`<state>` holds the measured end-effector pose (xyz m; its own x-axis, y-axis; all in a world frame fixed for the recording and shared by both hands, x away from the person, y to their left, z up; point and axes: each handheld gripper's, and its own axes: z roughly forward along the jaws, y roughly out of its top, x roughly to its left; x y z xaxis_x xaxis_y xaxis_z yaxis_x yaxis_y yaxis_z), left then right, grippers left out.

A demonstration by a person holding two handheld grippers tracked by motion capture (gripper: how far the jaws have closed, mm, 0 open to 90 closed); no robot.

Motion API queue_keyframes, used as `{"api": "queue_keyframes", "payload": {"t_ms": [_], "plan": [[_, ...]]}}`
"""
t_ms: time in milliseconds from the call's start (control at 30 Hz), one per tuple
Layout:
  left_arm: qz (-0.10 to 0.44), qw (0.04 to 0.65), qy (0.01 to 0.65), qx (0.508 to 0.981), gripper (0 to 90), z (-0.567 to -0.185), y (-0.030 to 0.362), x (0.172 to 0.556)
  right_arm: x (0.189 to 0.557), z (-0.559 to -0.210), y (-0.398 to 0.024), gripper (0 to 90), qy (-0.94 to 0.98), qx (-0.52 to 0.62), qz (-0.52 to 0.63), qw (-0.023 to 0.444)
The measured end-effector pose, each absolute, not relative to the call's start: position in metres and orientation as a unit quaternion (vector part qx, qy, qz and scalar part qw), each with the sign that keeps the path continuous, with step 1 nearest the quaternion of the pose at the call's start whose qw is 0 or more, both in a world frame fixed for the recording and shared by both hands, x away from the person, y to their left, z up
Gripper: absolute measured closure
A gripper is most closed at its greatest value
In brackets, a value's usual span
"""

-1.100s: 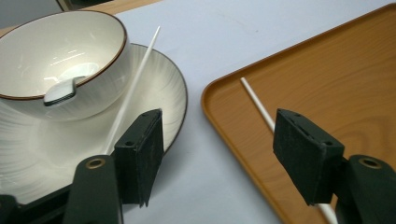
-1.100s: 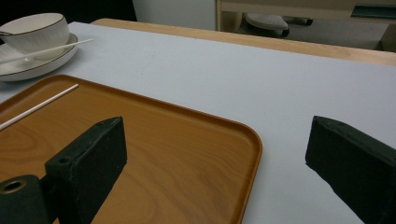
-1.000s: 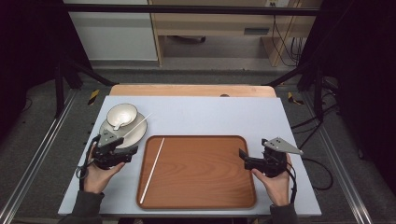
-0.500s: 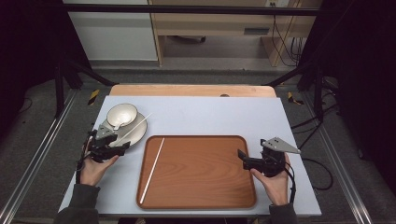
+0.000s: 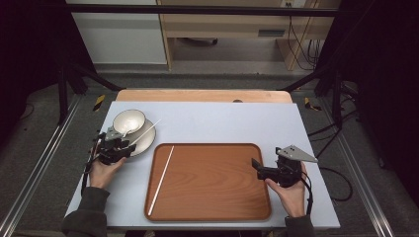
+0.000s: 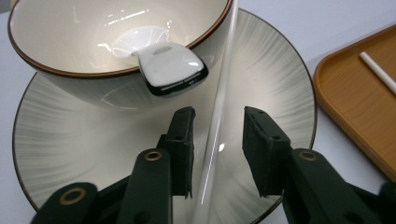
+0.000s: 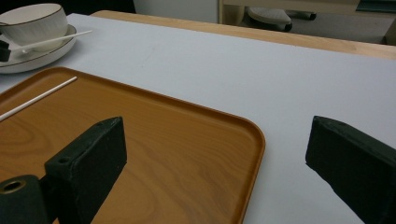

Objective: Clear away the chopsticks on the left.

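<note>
Wooden tray (image 5: 207,182), white chopstick (image 6: 217,121), unlabelled bowl (image 6: 93,42)

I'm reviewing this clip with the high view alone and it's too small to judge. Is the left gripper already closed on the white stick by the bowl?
Observer: No. In the left gripper view the white stick runs between the left gripper's jaws, with a gap on each side.
Operator: Anything in the bowl?
Observer: A white spoon lies in the bowl; its handle end hangs over the rim.
Operator: And the right gripper?
Observer: The right gripper is wide open, jaws straddling the wooden tray's near corner.
</note>
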<state>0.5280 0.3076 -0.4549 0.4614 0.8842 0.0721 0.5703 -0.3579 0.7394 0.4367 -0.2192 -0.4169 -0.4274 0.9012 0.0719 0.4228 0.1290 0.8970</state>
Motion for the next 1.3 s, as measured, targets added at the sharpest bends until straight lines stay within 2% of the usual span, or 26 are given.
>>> {"api": "queue_keyframes", "payload": {"t_ms": [433, 867, 1300], "plan": [[0.21, 0.345, 0.466, 0.787, 83.2, -0.456, 0.31, 0.528, 0.437, -0.418, -0.216, 5.6, 0.711, 0.468, 0.458, 0.257], [0.204, 0.362, 0.468, 0.78, 83.7, -0.447, 0.301, 0.511, 0.436, -0.417, -0.217, 5.6, 0.71, 0.467, 0.458, 0.26], [0.238, 0.396, 0.459, 0.759, 84.0, -0.417, 0.28, 0.479, 0.435, -0.416, -0.219, 5.7, 0.707, 0.468, 0.461, 0.26]]}}
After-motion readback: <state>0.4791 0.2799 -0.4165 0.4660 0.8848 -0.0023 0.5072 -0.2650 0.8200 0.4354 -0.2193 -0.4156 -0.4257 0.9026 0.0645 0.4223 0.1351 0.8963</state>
